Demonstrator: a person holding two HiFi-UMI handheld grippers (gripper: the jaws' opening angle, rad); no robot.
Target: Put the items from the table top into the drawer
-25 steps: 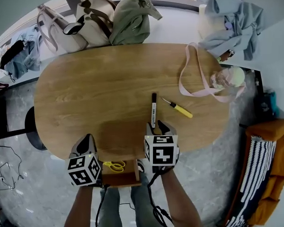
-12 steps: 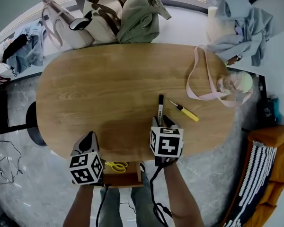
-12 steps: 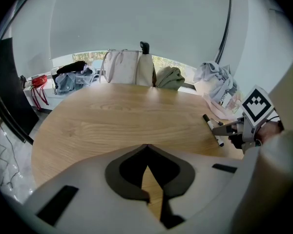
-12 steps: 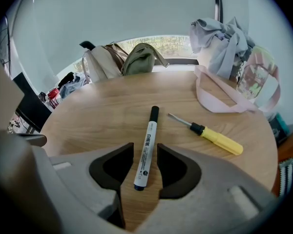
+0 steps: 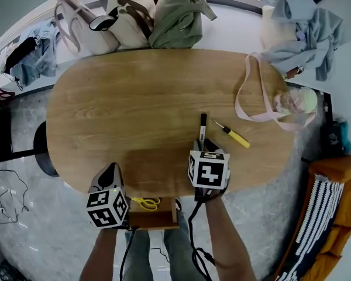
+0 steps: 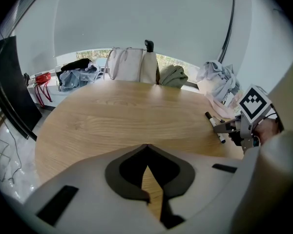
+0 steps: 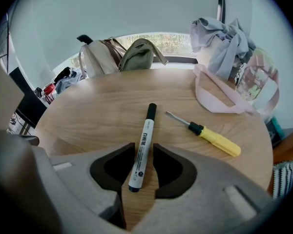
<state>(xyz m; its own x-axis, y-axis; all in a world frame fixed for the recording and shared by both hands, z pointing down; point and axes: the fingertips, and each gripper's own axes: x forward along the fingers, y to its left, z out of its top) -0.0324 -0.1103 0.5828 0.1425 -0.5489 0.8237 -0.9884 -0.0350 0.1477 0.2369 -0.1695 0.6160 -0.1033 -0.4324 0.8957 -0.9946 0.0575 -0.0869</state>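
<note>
Your right tool (image 7: 145,151) has just been closing around the marker (image 7: 146,126) — it lies flat on the counter (image 7: 88,116), not pinched yet. The yellow screwdriver (image 7: 212,138) lies near it. Your left tool (image 6: 146,146) is pressed together — beside the open drawer (image 5: 152,220).

White marker (image 5: 202,127) and yellow-handled screwdriver (image 5: 234,134) lie on table (image 5: 134,98).

Marker (image 5: 202,127) end hidden behind right hand-held gripper (image 5: 205,148).
</note>
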